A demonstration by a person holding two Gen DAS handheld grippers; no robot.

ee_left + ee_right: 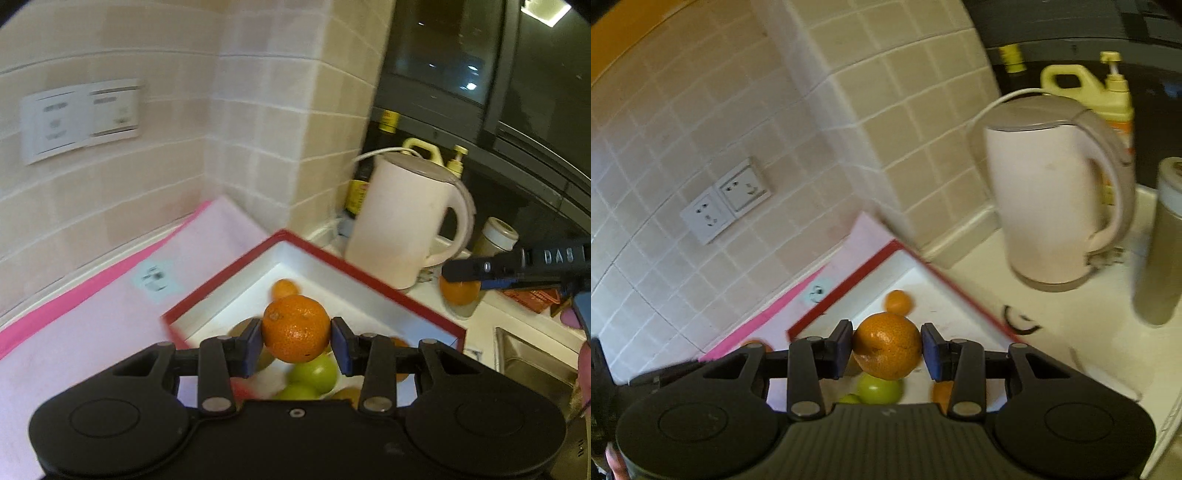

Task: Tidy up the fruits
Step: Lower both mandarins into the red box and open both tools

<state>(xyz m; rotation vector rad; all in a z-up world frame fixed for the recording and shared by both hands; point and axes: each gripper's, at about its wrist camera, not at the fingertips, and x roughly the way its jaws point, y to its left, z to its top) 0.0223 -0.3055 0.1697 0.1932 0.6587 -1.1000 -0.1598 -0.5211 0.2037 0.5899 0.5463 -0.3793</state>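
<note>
Both tongs, left [296, 341] and right [886, 349], grip oranges above the box [373, 282]

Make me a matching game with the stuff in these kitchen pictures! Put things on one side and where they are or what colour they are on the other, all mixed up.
Things:
1. kettle
2. box
3. left gripper
4. green apples

Descriptions:
A. lying inside the box
B. white, standing on the counter
C. red rim, white inside
D. squeezing an orange

Pairs: 1-B, 2-C, 3-D, 4-A
</note>
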